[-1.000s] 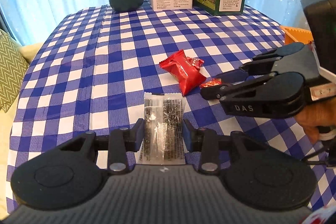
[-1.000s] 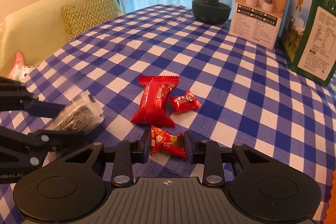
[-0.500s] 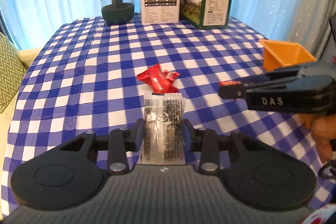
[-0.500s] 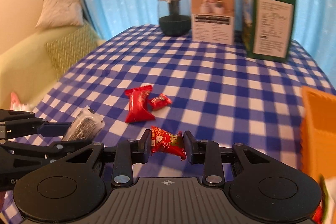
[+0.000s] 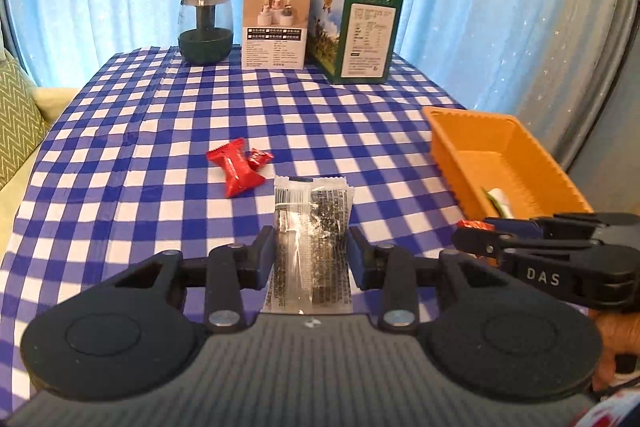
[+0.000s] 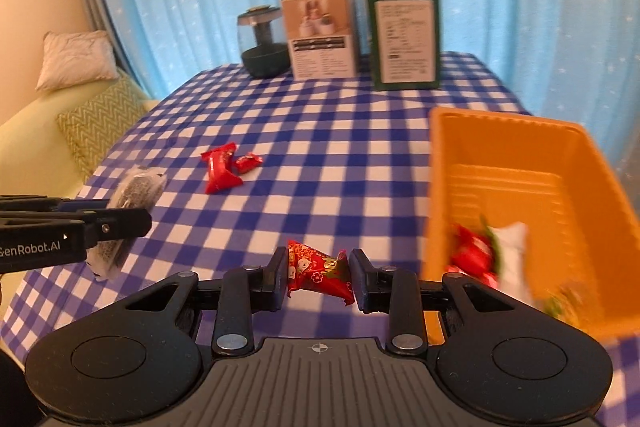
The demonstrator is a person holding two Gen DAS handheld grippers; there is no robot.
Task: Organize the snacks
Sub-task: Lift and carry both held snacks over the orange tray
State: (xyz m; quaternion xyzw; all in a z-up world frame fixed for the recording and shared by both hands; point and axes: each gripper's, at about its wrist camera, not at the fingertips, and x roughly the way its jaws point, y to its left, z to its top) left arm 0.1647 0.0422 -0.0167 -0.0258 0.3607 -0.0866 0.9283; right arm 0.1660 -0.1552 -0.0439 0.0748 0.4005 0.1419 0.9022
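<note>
Both loads have lifted off the worktop toward the orange plastic tray [image 6: 516, 143] at right: right hand-held gripper [image 6: 319, 277] pinches a red printed candy wrapper [image 6: 318, 273], left hand-held gripper [image 5: 311, 259] clamps a clear dark-filled snack packet [image 5: 311, 227]; drop-off looks imminent.

**Snacks Split Between Cloth, Grippers and Tray**

A clear packet of dark snack [image 5: 311, 241], printed with black text, stood lengthwise between the fingers of the left gripper [image 5: 311, 254], raised off the checked cloth. A small red sweet [image 6: 320, 273] with a floral wrapper sat pinched in the right gripper [image 6: 320, 277], just beside the orange tray [image 6: 576, 147]. A larger red packet [image 5: 238, 167] lay flat on the cloth, a smaller red sweet [image 5: 259, 158] touching it. Inside the tray, red, white and green wrappers [image 6: 486, 253] lay blurred at the near end.
</note>
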